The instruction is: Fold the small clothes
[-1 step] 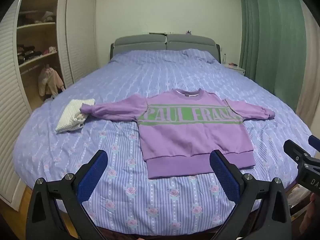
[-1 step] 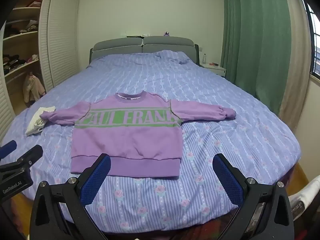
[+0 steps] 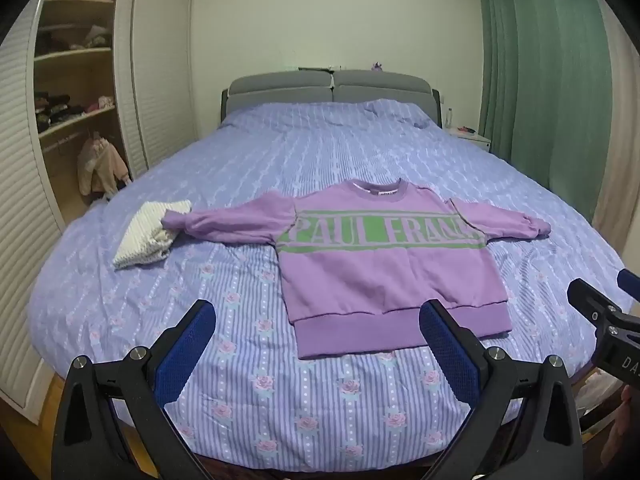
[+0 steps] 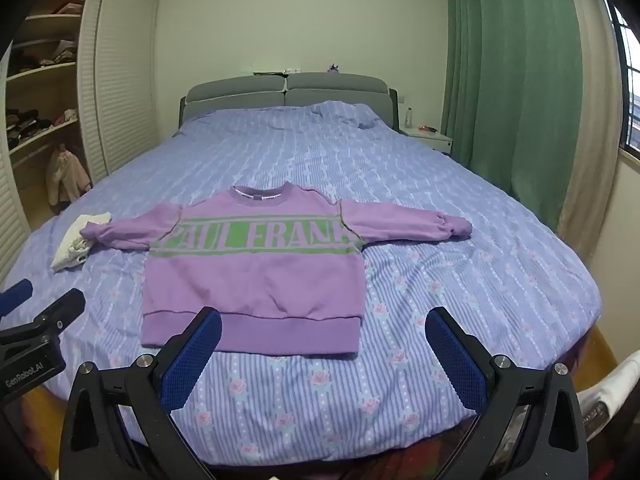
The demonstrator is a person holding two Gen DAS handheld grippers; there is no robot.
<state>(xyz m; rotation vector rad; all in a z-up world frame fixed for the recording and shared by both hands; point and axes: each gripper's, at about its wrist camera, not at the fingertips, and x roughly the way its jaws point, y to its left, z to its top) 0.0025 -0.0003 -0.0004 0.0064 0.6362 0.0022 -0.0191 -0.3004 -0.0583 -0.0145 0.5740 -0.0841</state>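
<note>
Your left gripper [image 3: 316,344] and right gripper [image 4: 324,352] hover at the foot of the bed [image 4: 500,280], fingers spread wide and holding nothing. Just beyond them the purple sweatshirt [image 4: 256,272] lies flat, front up, sleeves stretched out to both sides. Its left cuff touches a folded white garment [image 3: 148,236]. Farther back stands the grey headboard [image 4: 288,96].

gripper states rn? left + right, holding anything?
Left gripper: open, empty, hovering short of the purple sweatshirt.
Right gripper: open, empty, also above the bed edge.
</note>
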